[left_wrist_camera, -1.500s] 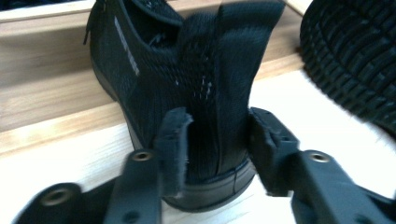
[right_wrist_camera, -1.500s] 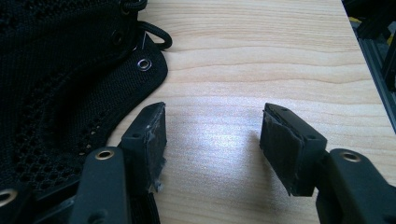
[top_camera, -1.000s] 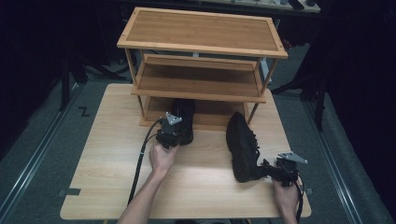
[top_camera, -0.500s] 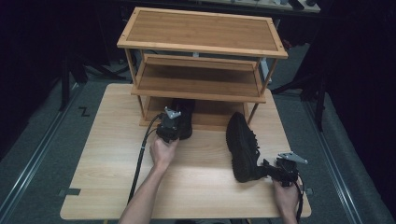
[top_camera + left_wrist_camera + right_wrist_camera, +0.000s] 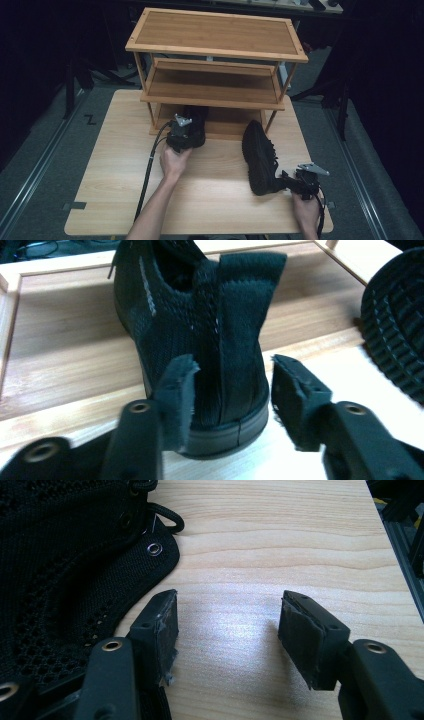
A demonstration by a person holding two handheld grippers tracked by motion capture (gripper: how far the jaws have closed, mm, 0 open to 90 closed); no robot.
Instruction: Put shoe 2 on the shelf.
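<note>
A black mesh shoe [image 5: 200, 315] stands upright, its toe in the bottom level of the wooden shoe rack [image 5: 215, 50]. My left gripper [image 5: 234, 365] is open at its heel: the left pad overlaps the heel and the right pad stands apart from it. In the high view this left gripper [image 5: 186, 134] sits at the shoe [image 5: 196, 122]. A second black shoe [image 5: 260, 155] lies on its side on the table. My right gripper [image 5: 231, 600] is open beside that shoe's collar [image 5: 60, 565], with bare wood between its pads. The right gripper [image 5: 283, 183] is at that shoe's near end.
The rack fills the back of the wooden table [image 5: 120, 165], with two shelves above the bottom level. The second shoe's ribbed sole [image 5: 395, 340] lies just right of the left gripper. The table's right edge [image 5: 387, 540] is close to the right gripper.
The left hand has edged slightly toward the rack with its gripper at the shoe's heel. The right hand and the lying shoe have not moved.
</note>
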